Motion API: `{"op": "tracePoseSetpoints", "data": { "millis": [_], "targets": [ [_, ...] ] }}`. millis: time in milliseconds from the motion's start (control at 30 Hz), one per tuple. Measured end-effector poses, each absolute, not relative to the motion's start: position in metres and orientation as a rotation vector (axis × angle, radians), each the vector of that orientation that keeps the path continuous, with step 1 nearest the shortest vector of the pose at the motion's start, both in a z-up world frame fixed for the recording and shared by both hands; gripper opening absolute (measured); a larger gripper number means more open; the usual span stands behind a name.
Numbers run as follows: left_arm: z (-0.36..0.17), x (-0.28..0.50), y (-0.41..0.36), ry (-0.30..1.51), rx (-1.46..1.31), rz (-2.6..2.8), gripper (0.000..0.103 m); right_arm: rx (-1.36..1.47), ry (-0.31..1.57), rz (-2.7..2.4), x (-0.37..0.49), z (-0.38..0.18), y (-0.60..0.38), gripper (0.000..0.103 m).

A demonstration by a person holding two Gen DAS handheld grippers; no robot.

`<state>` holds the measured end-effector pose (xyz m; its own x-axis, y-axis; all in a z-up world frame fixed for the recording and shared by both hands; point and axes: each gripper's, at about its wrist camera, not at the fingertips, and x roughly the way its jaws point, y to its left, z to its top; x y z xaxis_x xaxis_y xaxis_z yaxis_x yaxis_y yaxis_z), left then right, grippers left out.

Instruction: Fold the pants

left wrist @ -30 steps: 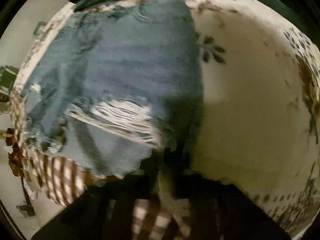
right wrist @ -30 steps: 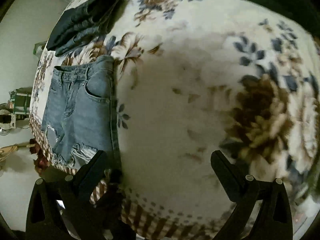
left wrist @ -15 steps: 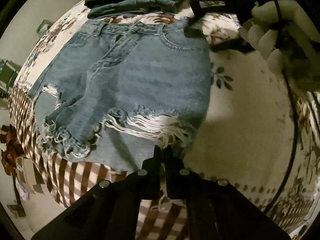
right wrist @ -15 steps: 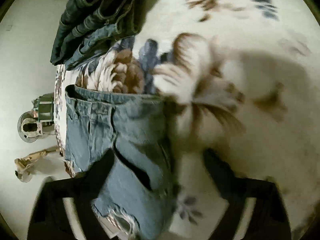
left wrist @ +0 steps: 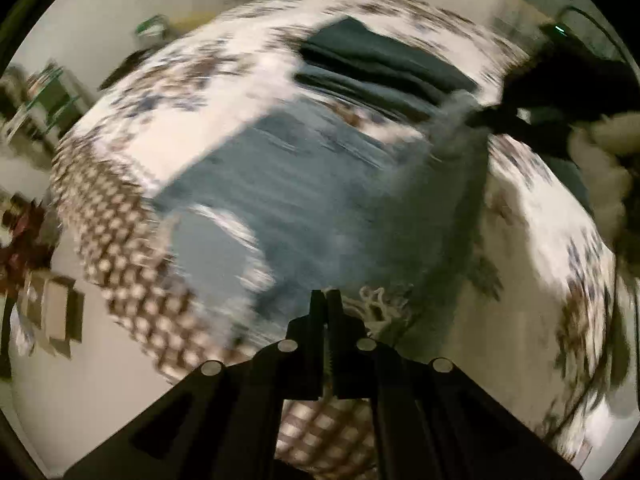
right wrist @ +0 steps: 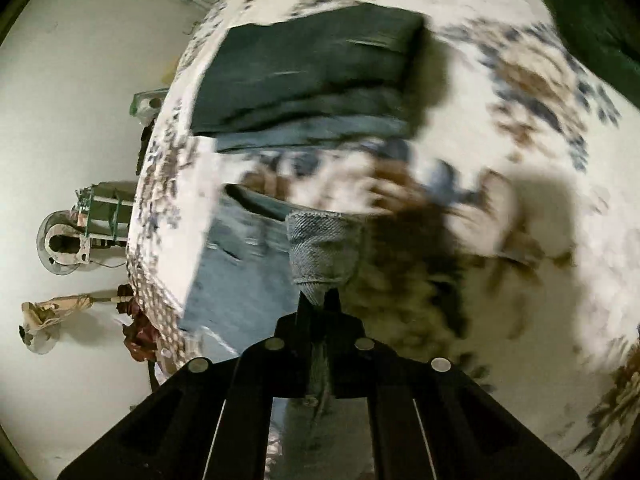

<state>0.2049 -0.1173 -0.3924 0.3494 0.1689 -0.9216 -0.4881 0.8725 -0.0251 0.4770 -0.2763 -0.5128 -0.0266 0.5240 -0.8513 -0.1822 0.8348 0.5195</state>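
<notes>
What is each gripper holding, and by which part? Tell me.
Both hold the denim shorts: left gripper shut on the frayed hem, right gripper shut on a waistband corner.

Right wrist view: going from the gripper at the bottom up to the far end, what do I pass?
right gripper → pinched corner of the light denim shorts → flowered bedspread → folded stack of dark jeans.
</notes>
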Motion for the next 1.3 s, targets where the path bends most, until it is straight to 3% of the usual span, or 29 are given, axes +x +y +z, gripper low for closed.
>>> {"op": "tracePoseSetpoints", "data": {
  "millis": [300, 667, 767, 833, 867, 900, 933, 967, 1000, 1033, 1300],
  "targets": [
    [-0.401, 0.188, 0.006, 1.102, -0.406, 0.587, 0.0, 0.128, 1.538, 0.546, 0.487, -0.475, -0.114, 0.006],
    [-0.48, 0.202, 0.111, 1.178, -0.458, 0.664, 0.001, -0.092, 1.61, 0.494, 0.501, -0.557, 0.031, 0.007],
    [-0.496, 0.196, 0.129, 1.18, -0.473, 0.751, 0.002, -0.1, 1.685, 0.533, 0.502, -0.584, 0.05, 0.021],
    [-0.493, 0.185, 0.145, 1.121, -0.56, 0.782, 0.002, -0.045, 1.708, 0.602, 0.503, -0.588, 0.05, 0.054],
    [-0.488, 0.178, 0.153, 1.077, -0.62, 0.802, 0.003, -0.015, 1.713, 0.639, 0.501, -0.586, 0.047, 0.06],
    [-0.484, 0.174, 0.158, 1.057, -0.646, 0.818, 0.007, 0.003, 1.706, 0.661, 0.5, -0.582, 0.042, 0.071],
    [-0.477, 0.17, 0.16, 1.032, -0.66, 0.836, 0.024, 0.022, 1.687, 0.693, 0.497, -0.576, 0.035, 0.086],
    [-0.472, 0.169, 0.159, 1.013, -0.667, 0.842, 0.038, 0.031, 1.666, 0.725, 0.492, -0.568, 0.023, 0.093],
    [-0.465, 0.167, 0.156, 0.986, -0.679, 0.843, 0.077, 0.029, 1.65, 0.739, 0.489, -0.564, 0.015, 0.1],
    [-0.458, 0.166, 0.151, 0.965, -0.695, 0.838, 0.099, 0.022, 1.623, 0.747, 0.485, -0.557, 0.001, 0.101],
    [-0.484, 0.172, 0.125, 0.973, -0.848, 0.868, 0.099, -0.055, 1.637, 0.73, 0.466, -0.558, -0.123, 0.101]
  ]
}}
